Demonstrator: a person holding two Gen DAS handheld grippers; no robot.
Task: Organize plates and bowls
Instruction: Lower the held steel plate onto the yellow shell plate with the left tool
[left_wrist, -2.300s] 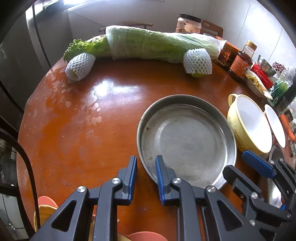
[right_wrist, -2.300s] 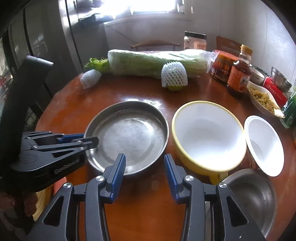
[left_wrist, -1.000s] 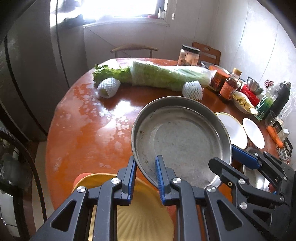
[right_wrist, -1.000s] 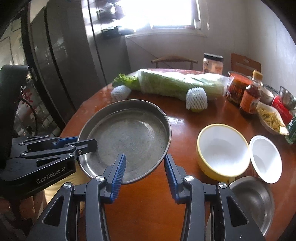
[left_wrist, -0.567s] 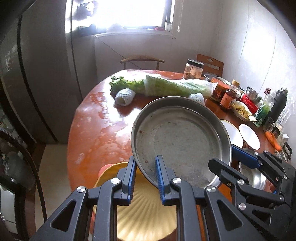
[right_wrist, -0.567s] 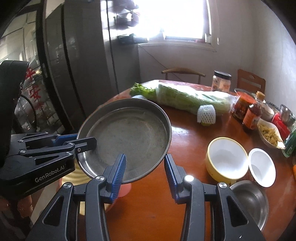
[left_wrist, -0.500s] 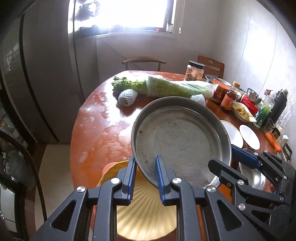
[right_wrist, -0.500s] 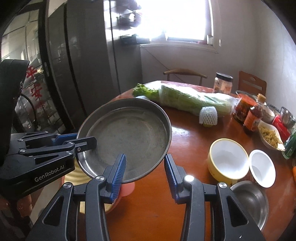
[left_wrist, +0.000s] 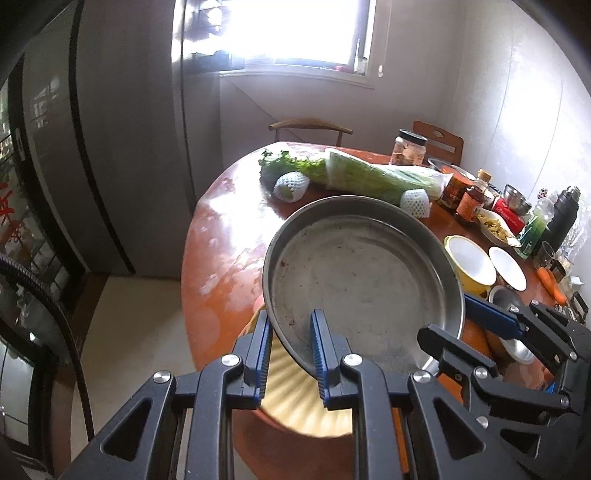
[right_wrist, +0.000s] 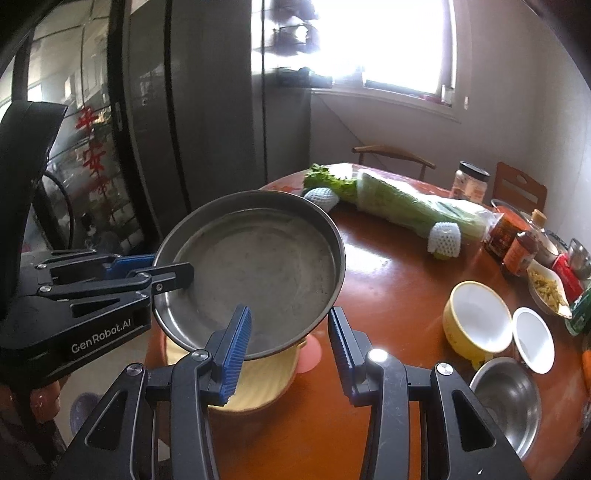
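A big round steel pan (left_wrist: 362, 280) (right_wrist: 258, 266) hangs in the air over the near edge of the table, tilted a little. My left gripper (left_wrist: 290, 325) (right_wrist: 173, 273) is shut on its near-left rim. My right gripper (right_wrist: 288, 317) (left_wrist: 454, 321) clamps the rim at the other side, one finger inside the pan and one outside. Under the pan lies a yellow fluted plate (left_wrist: 295, 398) (right_wrist: 258, 384) on pink plates (right_wrist: 310, 354). A yellow bowl (right_wrist: 476, 317), a small white bowl (right_wrist: 533, 339) and a steel bowl (right_wrist: 506, 398) sit at the right.
The round wooden table (left_wrist: 229, 236) carries a bagged cabbage (left_wrist: 376, 175), two fruits in foam nets (left_wrist: 290, 186), and jars and bottles (left_wrist: 467, 195) along the right side. A dark fridge (right_wrist: 155, 147) stands at the left, with a chair (right_wrist: 391, 153) behind the table.
Both grippers have drawn back and risen with the pan between them. The table looks farther off, and the pan now hangs over the yellow plate.
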